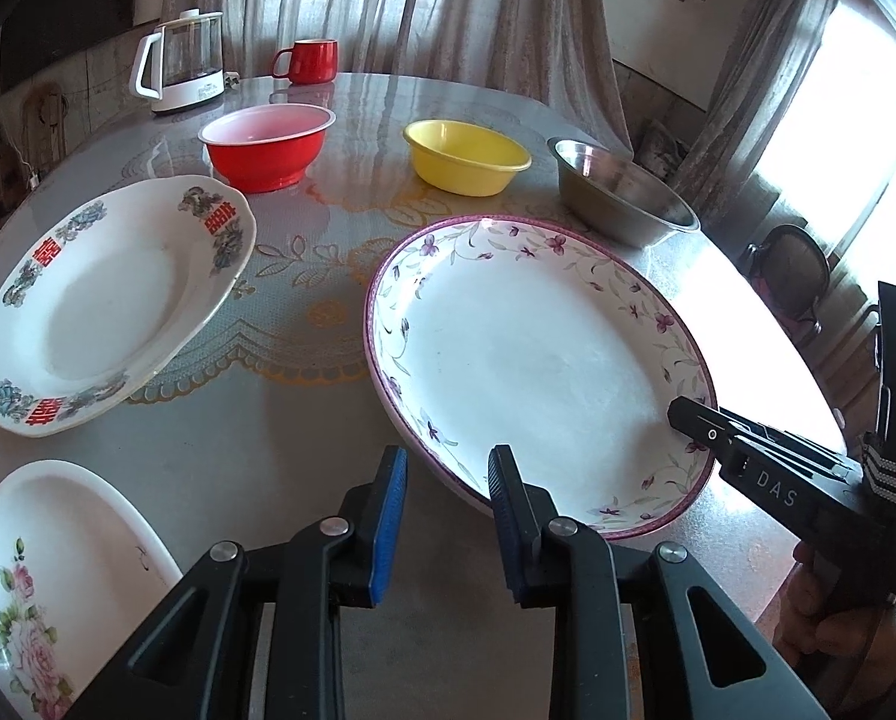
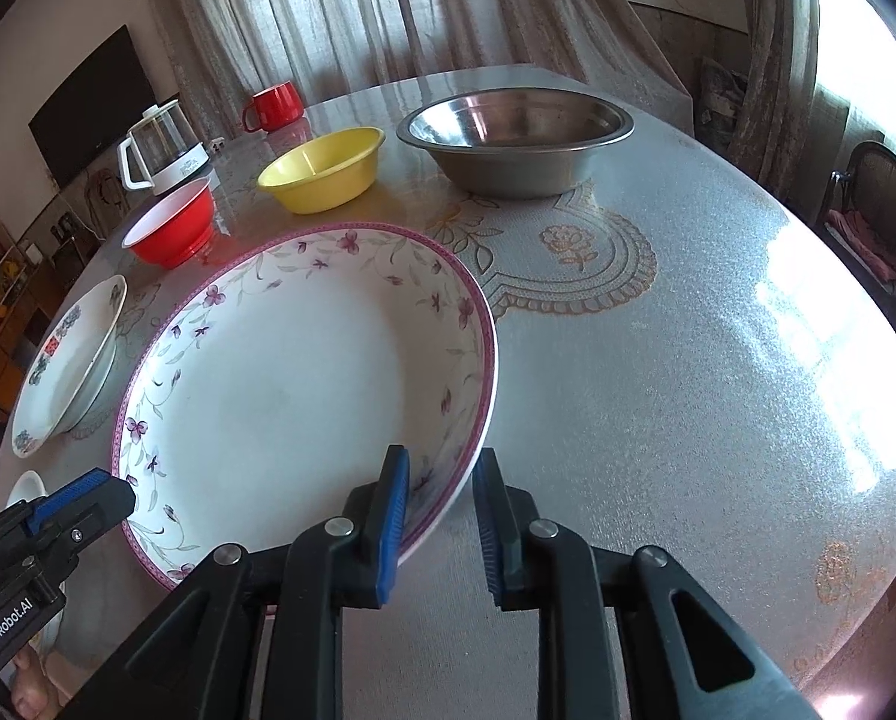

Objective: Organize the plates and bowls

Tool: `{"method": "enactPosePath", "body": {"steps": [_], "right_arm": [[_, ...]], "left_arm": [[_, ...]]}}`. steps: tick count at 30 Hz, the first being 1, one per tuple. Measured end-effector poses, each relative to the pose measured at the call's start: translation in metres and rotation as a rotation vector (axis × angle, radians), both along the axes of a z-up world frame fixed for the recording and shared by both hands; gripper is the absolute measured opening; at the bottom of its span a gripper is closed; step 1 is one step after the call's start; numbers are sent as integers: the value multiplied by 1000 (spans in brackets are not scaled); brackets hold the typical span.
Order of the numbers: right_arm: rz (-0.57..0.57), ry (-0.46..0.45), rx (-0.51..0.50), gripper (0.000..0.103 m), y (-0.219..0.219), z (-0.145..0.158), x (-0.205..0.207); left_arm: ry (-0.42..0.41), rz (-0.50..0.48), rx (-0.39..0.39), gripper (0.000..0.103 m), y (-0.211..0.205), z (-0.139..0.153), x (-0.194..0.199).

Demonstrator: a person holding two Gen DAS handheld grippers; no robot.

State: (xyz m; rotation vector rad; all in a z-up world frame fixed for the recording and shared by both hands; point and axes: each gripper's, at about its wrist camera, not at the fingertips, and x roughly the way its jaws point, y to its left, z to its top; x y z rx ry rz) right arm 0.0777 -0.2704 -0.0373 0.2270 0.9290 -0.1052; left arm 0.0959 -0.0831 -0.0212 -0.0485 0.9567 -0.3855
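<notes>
A large white plate with purple flowers and a pink rim [image 1: 532, 360] [image 2: 304, 384] lies on the round table. My left gripper [image 1: 448, 480] is open, its jaws straddling the plate's near left rim. My right gripper [image 2: 442, 480] is open, its jaws on either side of the plate's near right rim; it shows at the plate's right edge in the left wrist view [image 1: 697, 420]. A white plate with red characters [image 1: 106, 306] [image 2: 70, 366] lies to the left. A rose-patterned plate [image 1: 46, 594] lies near left. Red bowl [image 1: 266, 144] [image 2: 175, 225], yellow bowl [image 1: 466, 156] [image 2: 322, 168] and steel bowl [image 1: 622, 192] [image 2: 517, 141] stand behind.
A glass kettle [image 1: 178, 63] [image 2: 160, 147] and a red mug [image 1: 307, 60] [image 2: 274, 105] stand at the table's far edge. A chair [image 2: 880, 210] stands off the right side. Curtains hang behind the table.
</notes>
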Motion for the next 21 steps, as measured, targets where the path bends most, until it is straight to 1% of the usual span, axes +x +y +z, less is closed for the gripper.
{"method": "enactPosePath", "body": {"steps": [3, 5, 7, 9, 10, 12, 15, 20, 21], "right_arm": [[6, 4, -14, 22, 3, 2, -2], [11, 1, 3, 22, 2, 2, -4], [8, -3, 21, 22, 1, 2, -8], [5, -3, 27, 22, 1, 2, -9], [5, -3, 27, 22, 1, 2, -10], [1, -2, 27, 23, 2, 2, -10], [-6, 3, 30, 23, 1, 3, -10], [-24, -6, 29, 23, -3, 7, -12], [-36, -12, 27, 23, -5, 8, -12]], "left_arm": [[2, 13, 8, 31, -2, -2, -1], [-1, 11, 10, 33, -5, -4, -2], [-21, 0, 23, 34, -8, -6, -3], [-29, -4, 23, 32, -7, -5, -3], [-26, -1, 11, 31, -4, -4, -3], [-15, 4, -22, 25, 2, -3, -2], [-25, 1, -35, 19, 7, 2, -6], [-38, -1, -30, 20, 9, 5, -11], [-40, 5, -27, 23, 10, 6, -12]]}}
